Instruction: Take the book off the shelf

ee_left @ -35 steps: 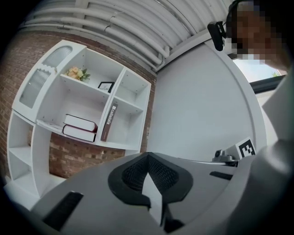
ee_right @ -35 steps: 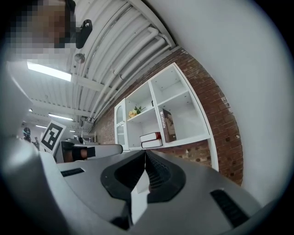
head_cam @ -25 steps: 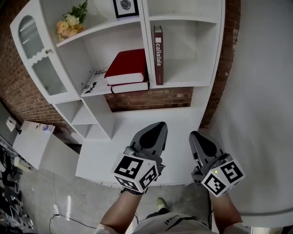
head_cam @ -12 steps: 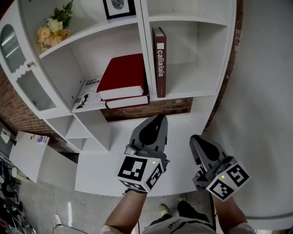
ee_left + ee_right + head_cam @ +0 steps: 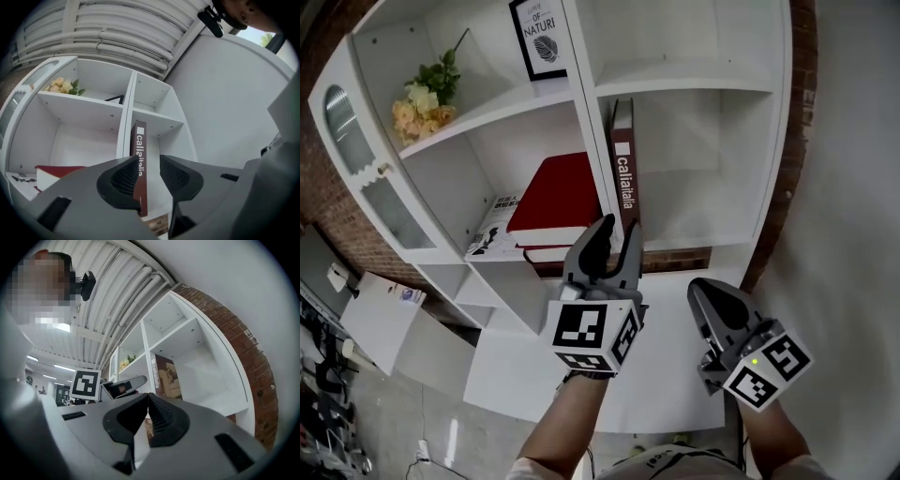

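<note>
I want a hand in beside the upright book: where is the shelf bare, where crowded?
Bare: the compartment right of the book, out to the shelf's right wall, and the one above it. Crowded: left of the divider, where red books and a magazine cover the board.

The right gripper (image 5: 148, 395) has its jaws closed, the tips meeting with nothing between them. Beyond them stands a white shelf (image 5: 213, 376). A brown book (image 5: 164, 373) stands upright in the shelf's right-hand compartment, against the divider. Yellow flowers (image 5: 125, 363) sit left of that divider. A brick wall (image 5: 255, 366) borders the shelf's right side, and pipes (image 5: 126, 291) run above it.
</note>
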A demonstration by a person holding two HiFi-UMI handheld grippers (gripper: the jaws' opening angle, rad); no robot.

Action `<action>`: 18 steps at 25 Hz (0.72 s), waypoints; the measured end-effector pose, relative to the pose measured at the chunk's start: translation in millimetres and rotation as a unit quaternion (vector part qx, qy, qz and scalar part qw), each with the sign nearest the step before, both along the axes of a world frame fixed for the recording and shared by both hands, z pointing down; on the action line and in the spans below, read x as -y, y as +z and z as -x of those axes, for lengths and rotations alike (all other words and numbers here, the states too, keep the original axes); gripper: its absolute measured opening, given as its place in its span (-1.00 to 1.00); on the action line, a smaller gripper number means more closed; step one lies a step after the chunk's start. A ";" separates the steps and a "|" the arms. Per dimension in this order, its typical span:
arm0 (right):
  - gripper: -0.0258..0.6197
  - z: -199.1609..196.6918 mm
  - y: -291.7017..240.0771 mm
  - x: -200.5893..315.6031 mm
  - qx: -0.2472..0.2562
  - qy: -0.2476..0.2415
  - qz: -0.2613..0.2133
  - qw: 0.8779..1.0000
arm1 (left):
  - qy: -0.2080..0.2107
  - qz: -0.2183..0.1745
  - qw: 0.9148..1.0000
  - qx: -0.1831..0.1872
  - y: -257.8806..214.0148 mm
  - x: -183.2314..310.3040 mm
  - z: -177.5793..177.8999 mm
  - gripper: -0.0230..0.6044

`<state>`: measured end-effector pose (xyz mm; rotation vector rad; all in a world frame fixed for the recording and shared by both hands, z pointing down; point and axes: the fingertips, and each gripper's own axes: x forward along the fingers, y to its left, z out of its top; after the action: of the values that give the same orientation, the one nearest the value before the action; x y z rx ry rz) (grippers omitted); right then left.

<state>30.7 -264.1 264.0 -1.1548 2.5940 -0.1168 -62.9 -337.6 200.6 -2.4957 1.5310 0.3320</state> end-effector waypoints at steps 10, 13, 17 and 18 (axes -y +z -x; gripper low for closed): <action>-0.87 -36.5 -5.9 39.1 0.016 -0.040 -0.008 0.999 | -0.106 -0.028 0.994 0.017 -19.1 52.0 -9.9 -0.28; -0.87 -44.6 -5.1 46.0 0.019 -0.047 -0.008 0.999 | -0.126 -0.029 0.991 0.017 -19.4 61.3 -10.2 -0.26; -0.87 -52.4 -1.6 52.8 0.020 -0.054 -0.005 0.998 | -0.147 -0.031 0.988 0.025 -17.2 68.5 -15.1 -0.26; -0.87 -54.1 -1.0 54.1 0.020 -0.056 -0.005 0.998 | -0.152 -0.034 0.987 0.028 -17.2 68.0 -16.2 -0.26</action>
<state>84.8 -318.2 263.0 -0.9947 2.6207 -0.1494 -46.6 -405.6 183.5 -2.1570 1.8109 0.2585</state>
